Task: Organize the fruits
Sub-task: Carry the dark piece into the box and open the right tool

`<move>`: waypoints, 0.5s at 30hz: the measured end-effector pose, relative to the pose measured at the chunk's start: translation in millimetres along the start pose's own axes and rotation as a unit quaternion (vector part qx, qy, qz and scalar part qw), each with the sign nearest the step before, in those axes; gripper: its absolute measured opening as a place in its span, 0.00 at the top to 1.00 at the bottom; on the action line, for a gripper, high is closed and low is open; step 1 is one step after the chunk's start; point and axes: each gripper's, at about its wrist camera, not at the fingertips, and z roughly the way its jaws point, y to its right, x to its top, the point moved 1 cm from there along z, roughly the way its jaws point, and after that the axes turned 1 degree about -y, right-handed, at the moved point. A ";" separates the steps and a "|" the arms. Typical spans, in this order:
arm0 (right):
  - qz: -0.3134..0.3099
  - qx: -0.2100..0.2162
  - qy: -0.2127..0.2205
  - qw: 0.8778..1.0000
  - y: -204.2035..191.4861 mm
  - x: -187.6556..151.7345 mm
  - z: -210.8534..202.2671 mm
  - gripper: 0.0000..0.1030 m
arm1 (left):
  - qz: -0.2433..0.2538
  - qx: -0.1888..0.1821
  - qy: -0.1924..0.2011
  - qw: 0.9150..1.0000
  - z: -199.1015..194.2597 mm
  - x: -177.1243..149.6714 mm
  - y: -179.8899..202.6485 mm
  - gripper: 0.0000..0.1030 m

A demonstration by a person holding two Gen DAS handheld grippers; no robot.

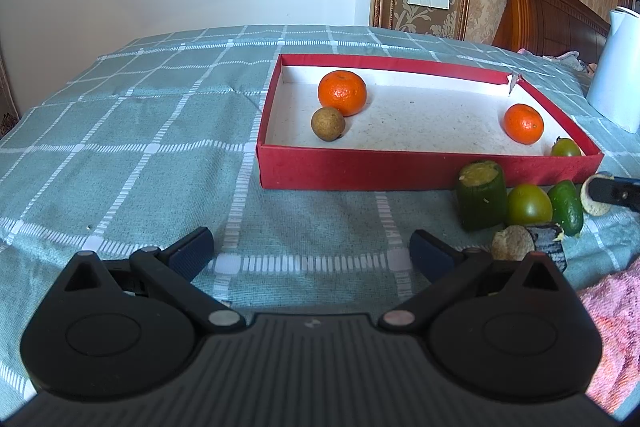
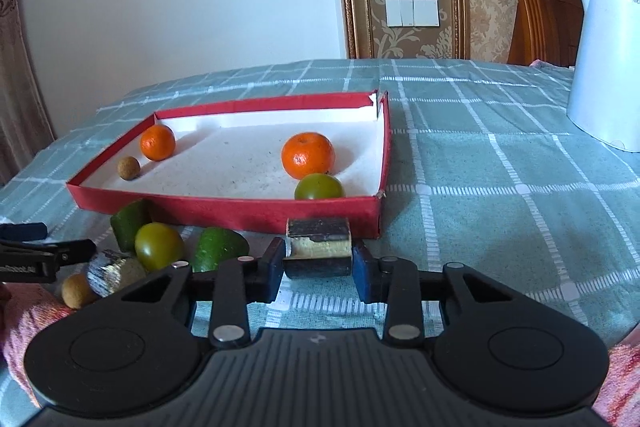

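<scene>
Fruits are split between a shallow red box [image 2: 224, 207] with a white floor and the green checked tablecloth [image 2: 500, 187] in front of it. Inside the box lie two mandarins, one near the far left corner [image 2: 157, 142] and one toward the right side [image 2: 307, 155], a small brown longan [image 2: 129, 168] just beside the left mandarin, and a green tomato [image 2: 319, 186] against the near wall, touching or nearly touching the right mandarin.

Outside the box, close to its near wall, a cluster sits on the cloth: a cut green cylinder of fruit [image 1: 482, 195] standing on end with its pale cut face up, a second green tomato [image 1: 529, 203], a small whole green fruit [image 1: 566, 207], another longan [image 1: 510, 243] and a dark-skinned cut piece [image 1: 549, 246].

The right gripper [image 2: 319, 269] is closed on a dark-skinned block with a pale yellow cut face [image 2: 319, 247], its blue pads pressing both ends; the block sits just in front of the box's near wall, and whether it rests on the cloth cannot be told.

The left gripper [image 1: 312, 247] hovers over bare cloth with its jaws spread wide and nothing between them.

A white kettle [image 2: 604, 67] stands well apart on the right, and a pink towel [image 1: 616, 327] lies at the near edge.
</scene>
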 end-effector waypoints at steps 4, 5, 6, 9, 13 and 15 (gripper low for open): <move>-0.005 0.010 0.009 1.000 -5.7 6.2 -5.9 0.67 | -0.001 -0.001 0.000 1.000 -0.3 0.0 0.0 0.00; -0.008 0.010 0.012 1.000 -7.5 7.5 -6.8 0.67 | -0.001 -0.001 0.000 1.000 -0.6 0.0 0.2 0.00; -0.008 0.012 0.015 1.000 -8.8 8.8 -7.9 0.67 | -0.001 -0.001 0.001 1.000 -0.7 0.2 0.6 0.00; -0.012 0.021 0.023 0.999 -13.8 12.9 -11.0 0.67 | 0.000 -0.001 0.000 1.000 -0.8 0.1 0.9 0.00; -0.025 0.023 0.032 0.999 -22.1 23.8 -7.6 0.67 | -0.001 -0.001 0.001 1.000 -0.7 -0.1 0.3 0.00; -0.033 0.025 0.036 0.999 -28.3 31.7 -1.8 0.67 | -0.001 -0.001 0.001 1.000 -0.7 0.0 0.7 0.00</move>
